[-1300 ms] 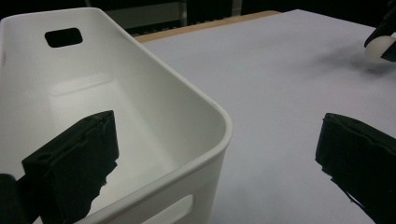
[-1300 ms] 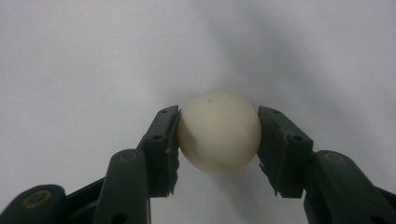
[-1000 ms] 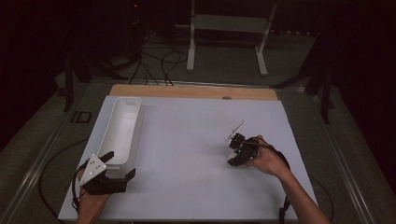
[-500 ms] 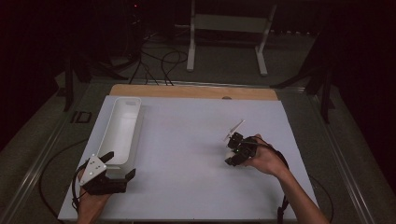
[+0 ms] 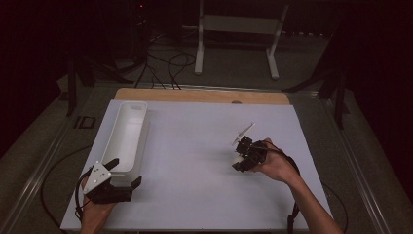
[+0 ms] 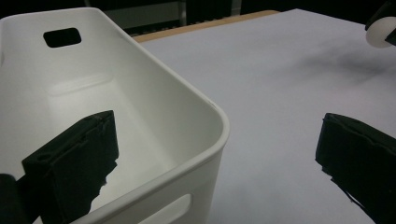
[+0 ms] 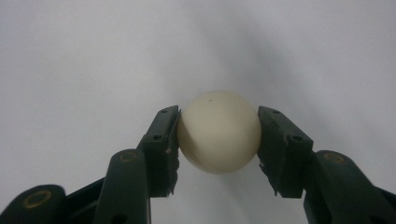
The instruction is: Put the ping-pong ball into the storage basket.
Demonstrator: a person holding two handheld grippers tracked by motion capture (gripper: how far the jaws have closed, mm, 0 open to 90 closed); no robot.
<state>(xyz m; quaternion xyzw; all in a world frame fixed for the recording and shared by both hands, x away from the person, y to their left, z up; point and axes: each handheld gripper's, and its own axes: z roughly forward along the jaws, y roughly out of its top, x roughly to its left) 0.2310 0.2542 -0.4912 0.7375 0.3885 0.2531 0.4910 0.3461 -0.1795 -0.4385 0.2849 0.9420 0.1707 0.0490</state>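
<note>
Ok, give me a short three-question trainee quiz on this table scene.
1. True or false: the right gripper is shut on the white ball.
2. The left gripper has its jaws: A) either side of the white bin's near corner, B) shut flat on the table, C) around the ball.
3. What colour is the table top?

Key: 1 true; 2 A; 3 white.

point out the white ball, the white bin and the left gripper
white ball (image 7: 219, 133): right gripper view, middle of its front face, between the pads.
white bin (image 5: 127, 134): high view, bare inner floor.
left gripper (image 5: 125, 172): high view, midway between its fingertips, beside the bin's near end.
</note>
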